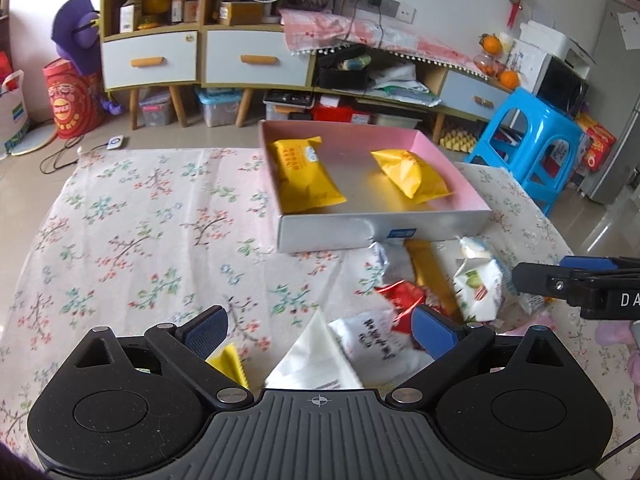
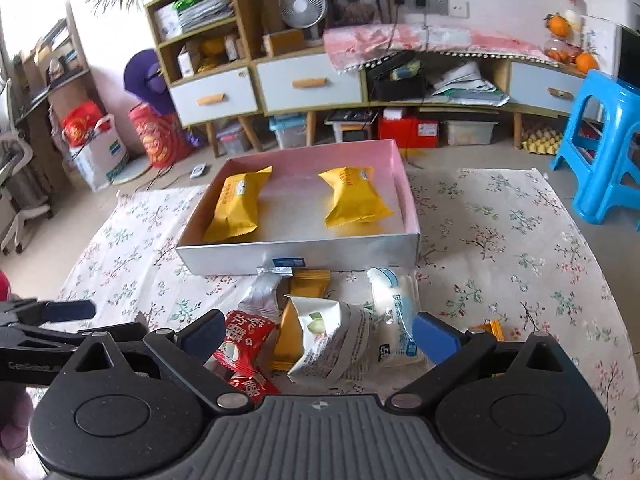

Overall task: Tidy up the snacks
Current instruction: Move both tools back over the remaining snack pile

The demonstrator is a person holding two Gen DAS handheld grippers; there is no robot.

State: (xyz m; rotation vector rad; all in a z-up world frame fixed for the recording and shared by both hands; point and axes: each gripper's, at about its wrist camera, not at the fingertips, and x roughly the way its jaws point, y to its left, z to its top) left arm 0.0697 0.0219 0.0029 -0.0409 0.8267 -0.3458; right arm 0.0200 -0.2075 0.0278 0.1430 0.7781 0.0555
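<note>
2 yellow packets in box | left gripper fingers apart | right gripper fingers apart

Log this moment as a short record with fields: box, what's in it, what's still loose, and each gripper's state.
box: shallow box, pink inside, on the floral tablecloth
in box: two yellow packets, lying apart
loose: pile in front of the box, including a red packet, a white-and-green packet and a white-and-blue packet
left gripper: open, over the pile, nothing held
right gripper: open, over the pile, nothing held
</note>
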